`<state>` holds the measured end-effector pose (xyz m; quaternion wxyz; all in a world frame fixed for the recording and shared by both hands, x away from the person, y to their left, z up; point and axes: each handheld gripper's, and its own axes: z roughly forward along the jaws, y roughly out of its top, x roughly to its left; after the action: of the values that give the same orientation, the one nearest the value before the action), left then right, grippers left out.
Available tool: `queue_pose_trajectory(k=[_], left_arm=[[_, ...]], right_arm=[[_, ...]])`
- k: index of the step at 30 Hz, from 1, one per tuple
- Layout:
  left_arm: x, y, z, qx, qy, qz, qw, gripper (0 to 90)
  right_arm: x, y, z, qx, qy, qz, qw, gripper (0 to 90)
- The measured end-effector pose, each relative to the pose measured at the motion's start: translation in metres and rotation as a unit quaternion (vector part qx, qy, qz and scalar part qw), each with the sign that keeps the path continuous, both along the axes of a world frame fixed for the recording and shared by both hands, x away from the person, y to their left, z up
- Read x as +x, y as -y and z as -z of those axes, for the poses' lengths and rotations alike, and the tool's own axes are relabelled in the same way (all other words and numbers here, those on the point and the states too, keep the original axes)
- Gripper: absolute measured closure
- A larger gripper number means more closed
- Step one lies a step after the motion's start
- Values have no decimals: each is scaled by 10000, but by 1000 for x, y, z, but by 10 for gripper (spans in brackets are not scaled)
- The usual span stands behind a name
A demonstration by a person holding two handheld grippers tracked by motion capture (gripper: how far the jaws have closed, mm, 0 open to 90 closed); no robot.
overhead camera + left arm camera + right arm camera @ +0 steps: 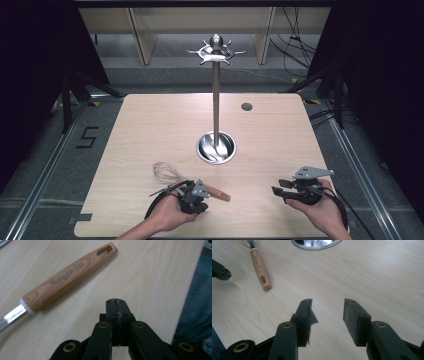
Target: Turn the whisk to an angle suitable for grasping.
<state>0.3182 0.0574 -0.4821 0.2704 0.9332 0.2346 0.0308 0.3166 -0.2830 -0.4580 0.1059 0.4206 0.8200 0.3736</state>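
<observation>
- High view had the whisk lying flat on the table, near the front edge on the person's left side, wire end pointing left and the wooden handle pointing right.
- Left gripper view gave a good look at that handle: light wood, some lettering I couldn't read, a slot for hanging near the tip, and a bit of the metal neck at the lower left.
- The left gripper was clenched on nothing, pads pressed together, sitting just beside the handle and not touching it as far as I could tell.
- The right gripper was spread apart with bare wood between its pads, well off to the right of the whisk. One pad looked a bit torn at the edge.
- Behind all that, mid-table, stood the rack: a shiny round base, a tall pole and a ring of hooks up top, all bare as far as I could see.
- My guess at the step: right at the start, whisk not picked up yet, and it probably belonged on one of those hooks.
- The next move called for the left gripper to spread its pads, line up across the handle and clamp on. I'd grab mid-handle so the slot stayed free for the hook.
- After that, lifting it would need care with the pole.
</observation>
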Motion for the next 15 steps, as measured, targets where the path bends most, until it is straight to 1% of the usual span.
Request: queue_pose_trajectory(k=[1, 2, 3, 4, 5, 6, 7, 9, 10, 11, 12, 13, 14, 15], left_arm=[[2, 6, 0, 24, -10, -26, 10000, 893], [3, 13, 0, 27, -39, -85, 10000, 894], [5, 17, 0, 180, -70, -25, 9998, 894], [7, 22, 0, 237, -104, -27, 9997, 894], [9, 26, 1, 317, -55, 11, 9995, 895], [9, 26, 1, 317, -55, 11, 9995, 894], [12, 33, 4, 447, -25, -5, 9990, 894], [14, 36, 5, 427, -46, -28, 9991, 894], [19, 40, 4, 459, -19, -65, 9989, 895], [21, 40, 3, 500, 0, -34, 9987, 894], [23, 42, 3, 484, -46, -104, 9988, 895], [26, 44, 3, 486, -45, -114, 9987, 895], [31, 44, 2, 644, -26, 53, 9979, 895], [34, 47, 2, 666, -43, 53, 9978, 895]], right_arm=[[0, 0, 0, 11, -68, 31, 10000, 588], [0, 0, 1, 24, -46, -32, 10000, 589], [1, 0, 1, -3, 23, -48, 10000, 590], [1, 0, 1, -11, -9, -66, 10000, 590], [1, 0, 1, -13, 4, -56, 10000, 590], [1, -1, 1, -14, 4, -50, 10000, 590], [1, -1, 1, 5, 4, -58, 10000, 590], [1, -1, 1, 10, 1, -61, 10000, 591], [1, -2, 2, 55, -40, -81, 9999, 591], [2, -1, 1, -33, 9, -102, 9999, 591], [2, -1, 2, -36, 5, -109, 9999, 591], [3, -2, 2, -25, 22, -123, 9999, 591], [3, -2, 2, -49, 0, -128, 9999, 590], [3, -2, 3, -15, -54, -123, 9999, 591]])
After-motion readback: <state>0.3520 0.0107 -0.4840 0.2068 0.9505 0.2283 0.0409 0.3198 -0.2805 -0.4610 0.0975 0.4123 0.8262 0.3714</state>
